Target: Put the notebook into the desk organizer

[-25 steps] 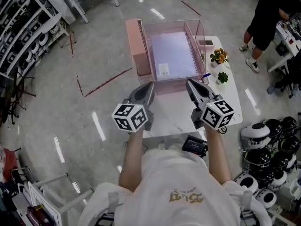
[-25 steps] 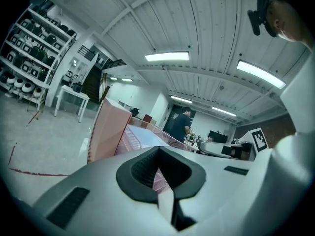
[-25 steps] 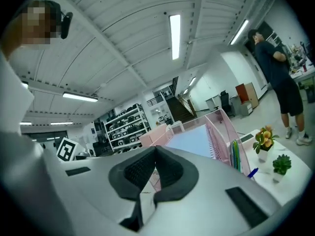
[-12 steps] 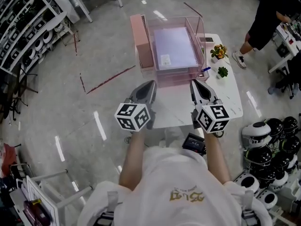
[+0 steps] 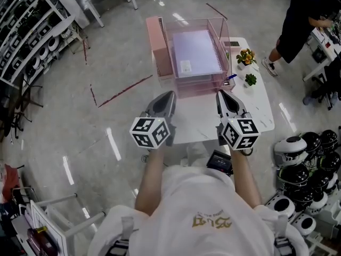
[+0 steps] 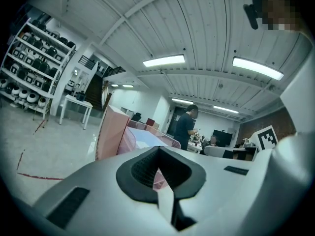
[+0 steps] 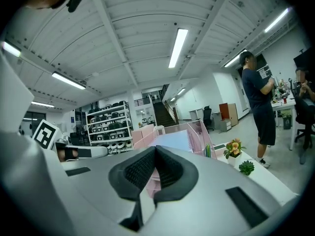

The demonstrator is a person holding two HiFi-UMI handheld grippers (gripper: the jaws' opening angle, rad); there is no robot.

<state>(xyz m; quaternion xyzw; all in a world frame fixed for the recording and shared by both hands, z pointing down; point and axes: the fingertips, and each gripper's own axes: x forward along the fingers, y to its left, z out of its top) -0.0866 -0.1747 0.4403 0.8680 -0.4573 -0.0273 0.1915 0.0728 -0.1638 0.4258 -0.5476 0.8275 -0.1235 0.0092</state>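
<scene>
At upper centre, the notebook (image 5: 197,52) lies inside the desk organizer (image 5: 198,85); below, left gripper (image 5: 170,94) and right gripper (image 5: 219,93) hover empty, jaws together; the task looks finished.

Left forearm (image 5: 149,176) and right forearm (image 5: 246,179) bare, stretched forward, roughly parallel. Left gripper (image 5: 169,95) and right gripper (image 5: 220,94) side by side, level, well apart, tips pointing ahead. Each pair of jaws closed tip to tip, nothing between them.
</scene>
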